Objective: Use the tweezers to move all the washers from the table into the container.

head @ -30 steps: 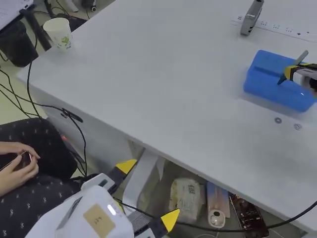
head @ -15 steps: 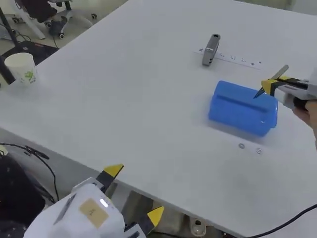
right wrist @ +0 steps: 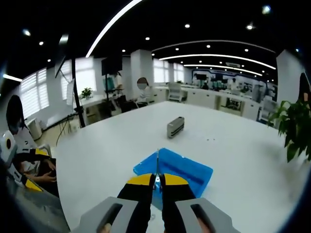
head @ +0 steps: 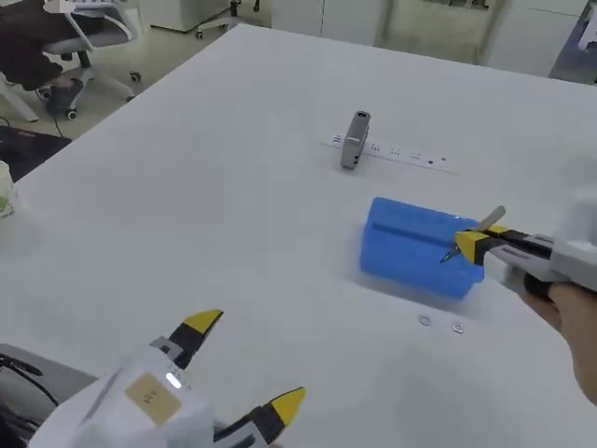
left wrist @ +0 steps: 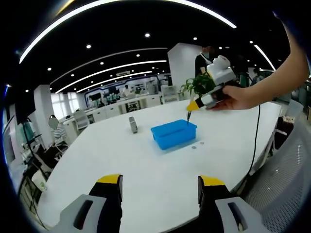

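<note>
we saw the white table (head: 233,196) carrying the blue container (head: 410,245) toward its right side, well in from the near edge. our left gripper (head: 248,361) hovered over the near edge, jaws apart, holding nothing. our right gripper (head: 469,245) was clamped on the tweezers (head: 492,219), their tip over the container. two washers (head: 425,321) lay on the table just beside the container, on its near-edge side.

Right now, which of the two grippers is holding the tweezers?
The right gripper, shut on the tweezers over the container. The left gripper is open and holds nothing.
</note>
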A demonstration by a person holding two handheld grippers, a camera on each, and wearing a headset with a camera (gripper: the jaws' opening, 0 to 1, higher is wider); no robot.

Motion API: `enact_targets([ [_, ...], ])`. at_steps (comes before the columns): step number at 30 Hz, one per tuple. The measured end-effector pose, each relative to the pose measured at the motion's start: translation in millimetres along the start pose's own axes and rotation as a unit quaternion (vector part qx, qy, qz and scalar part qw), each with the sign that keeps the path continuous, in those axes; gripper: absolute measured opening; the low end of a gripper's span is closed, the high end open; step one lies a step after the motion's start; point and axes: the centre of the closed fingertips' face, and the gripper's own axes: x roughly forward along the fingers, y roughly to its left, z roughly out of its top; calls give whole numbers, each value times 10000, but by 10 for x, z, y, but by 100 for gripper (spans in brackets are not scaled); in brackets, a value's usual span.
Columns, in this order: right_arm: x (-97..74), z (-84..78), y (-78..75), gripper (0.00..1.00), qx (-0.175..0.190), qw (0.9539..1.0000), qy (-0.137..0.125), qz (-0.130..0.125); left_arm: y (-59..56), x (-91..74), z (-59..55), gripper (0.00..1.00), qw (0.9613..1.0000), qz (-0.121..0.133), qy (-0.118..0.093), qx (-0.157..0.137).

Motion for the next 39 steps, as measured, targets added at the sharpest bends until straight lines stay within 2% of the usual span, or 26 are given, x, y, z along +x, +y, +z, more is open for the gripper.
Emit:
enact_targets([
  [2, -6, -80, 22, 3, 54, 10000, 66, 8, 59, 45, 29, 63, 10000, 7, -41, -18],
  [5, -17, -237, 57, 3, 113, 9997, 203, -14, 75, 102, 55, 63, 10000, -40, -72, -22],
  [13, 79, -454, 26, 3, 187, 9989, 437, -40, 172, 267, 115, 62, 9999, -30, -122, 26],
  [14, 91, -465, 23, 3, 192, 9988, 448, -42, 166, 246, 43, 61, 9999, -4, -9, -159],
  [16, 135, -521, 4, 3, 212, 9984, 519, -24, 155, 255, 93, 61, 9999, -20, -74, -107],
  [18, 170, -585, -17, 3, 285, 9979, 585, -10, 138, 260, 86, 61, 10000, -16, -36, -44],
  [22, 210, -646, -26, 3, 335, 9974, 633, 21, 161, 256, 88, 61, 10000, 46, -54, -67],
  [26, 226, -705, -15, 3, 236, 9971, 721, 24, 166, 266, 66, 59, 10000, 73, 2, -37],
  [29, 239, -750, -20, 3, 218, 9969, 754, 14, 159, 268, 85, 59, 9999, 55, -58, -83],
  [35, 247, -719, -26, 3, 192, 9975, 679, -7, 180, 289, 88, 58, 9996, 144, -72, -249],
  [39, 245, -713, -48, 3, 178, 9977, 655, -39, 181, 291, 74, 58, 9996, 142, -27, -240],
])
